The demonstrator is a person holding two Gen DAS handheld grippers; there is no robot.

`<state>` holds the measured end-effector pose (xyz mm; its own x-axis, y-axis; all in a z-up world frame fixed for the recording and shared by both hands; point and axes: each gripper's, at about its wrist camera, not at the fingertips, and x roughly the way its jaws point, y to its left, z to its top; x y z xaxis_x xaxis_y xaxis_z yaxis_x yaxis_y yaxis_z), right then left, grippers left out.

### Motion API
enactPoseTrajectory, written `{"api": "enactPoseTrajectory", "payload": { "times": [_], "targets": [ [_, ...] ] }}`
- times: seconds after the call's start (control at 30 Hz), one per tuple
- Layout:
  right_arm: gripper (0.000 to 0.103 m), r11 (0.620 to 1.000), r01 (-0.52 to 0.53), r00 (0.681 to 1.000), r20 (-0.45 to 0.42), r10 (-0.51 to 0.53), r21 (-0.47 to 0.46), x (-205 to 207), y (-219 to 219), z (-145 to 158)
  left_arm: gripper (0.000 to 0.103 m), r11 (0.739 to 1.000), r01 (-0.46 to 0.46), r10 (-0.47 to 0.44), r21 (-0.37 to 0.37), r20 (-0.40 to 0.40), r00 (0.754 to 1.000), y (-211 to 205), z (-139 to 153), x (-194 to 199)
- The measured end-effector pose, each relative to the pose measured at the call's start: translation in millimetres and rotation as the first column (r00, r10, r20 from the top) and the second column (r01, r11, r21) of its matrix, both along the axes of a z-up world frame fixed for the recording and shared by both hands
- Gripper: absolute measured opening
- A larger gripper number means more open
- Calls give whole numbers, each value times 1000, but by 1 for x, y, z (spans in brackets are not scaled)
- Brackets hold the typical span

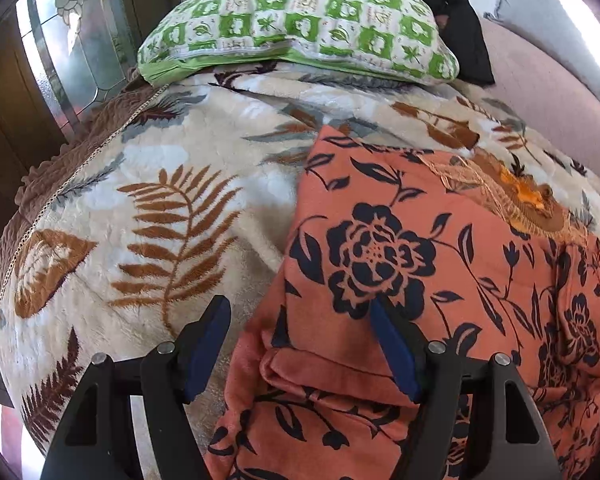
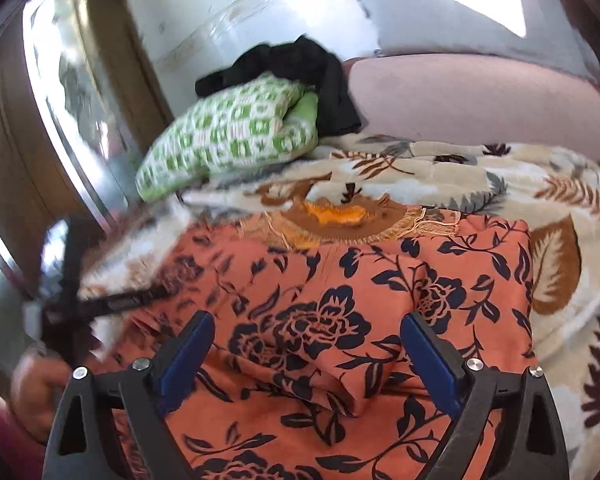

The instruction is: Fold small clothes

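Both jaws spread over orange garment

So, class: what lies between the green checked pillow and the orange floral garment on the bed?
Only the cream leaf-print blanket separates the pillow from the garment; the left wrist view shows it best.

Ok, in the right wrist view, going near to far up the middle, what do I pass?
right gripper, jaws open → orange floral garment → its embroidered brown neckline → leaf-print blanket → green checked pillow → black cloth → wall.
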<state>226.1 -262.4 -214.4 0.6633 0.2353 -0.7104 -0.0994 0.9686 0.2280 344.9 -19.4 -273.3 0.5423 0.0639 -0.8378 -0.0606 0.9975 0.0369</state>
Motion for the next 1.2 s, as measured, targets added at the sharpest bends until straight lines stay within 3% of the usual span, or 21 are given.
{"api": "enactPoseTrajectory", "payload": {
  "times": [0.1, 0.17, 0.23, 0.3, 0.33, 0.4, 0.53, 0.63, 0.73, 0.77, 0.8, 0.9, 0.97, 1.0, 1.03, 1.13, 1.2],
  "targets": [
    [93, 1000, 13, 999, -41, -14, -28, 9, 7, -20, 73, 998, 36, -36, 47, 4, 999, -9, -2, -4],
    [84, 998, 19, 997, -76, -24, -57, 19, 8, -35, 73, 996, 58, -59, 75, 8, 998, -13, -2, -7],
    [58, 992, 11, 988, -153, -30, -124, 30, 12, -55, 73, 996, 64, -65, 67, 4, 998, -11, -3, -7],
    [51, 989, 10, 988, -151, -33, -149, 30, 13, -58, 73, 997, 56, -56, 45, -1, 998, -9, -3, -7],
    [28, 988, 15, 987, -155, -40, -156, 27, 9, -55, 73, 998, 52, -51, 35, -4, 999, -7, -3, -6],
    [7, 988, 59, 987, -139, -78, -140, 25, -3, -44, 73, 999, 43, -43, 26, -5, 999, -6, -2, -6],
    [4, 963, 237, 961, -119, -251, -126, 17, -57, -28, 73, 999, 35, -36, 24, 13, 999, -7, 2, -6],
    [4, 908, 405, 890, -181, -419, -108, 9, -114, -27, 73, 999, 38, -39, 29, 25, 999, -10, 5, -5],
    [5, 804, 589, 765, -266, -587, -83, -11, -170, -30, 73, 998, 42, -43, 46, 26, 999, -15, 4, -4],
    [6, 777, 627, 738, -273, -617, -60, -17, -181, -27, 73, 998, 41, -43, 49, 27, 999, -16, 4, -3],
    [8, 785, 620, 760, -251, -600, 1, -21, -184, -19, 73, 998, 41, -43, 48, 28, 999, -17, 4, -3],
    [12, 895, 435, 899, -113, -424, 103, -12, -146, 8, 73, 998, 49, -51, 42, 39, 998, -23, 5, -3],
    [36, 955, 267, 963, -79, -258, 133, -3, -107, 13, 73, 997, 60, -62, 53, 35, 997, -27, 4, -4],
    [71, 966, 210, 977, -67, -202, 150, -2, -91, 12, 73, 996, 63, -65, 56, 32, 997, -27, 3, -4],
    [86, 972, 172, 985, -39, -168, 162, -4, -79, 10, 73, 996, 64, -66, 54, 28, 997, -26, 3, -4],
    [86, 987, 101, 994, -42, -97, 128, -4, -48, 3, 73, 998, 61, -62, 34, 27, 998, -21, 4, -6],
    [86, 996, 84, 996, -44, -82, 34, -3, -27, 0, 73, 998, 63, -64, 31, 23, 998, -19, 4, -7]
  ]
}}
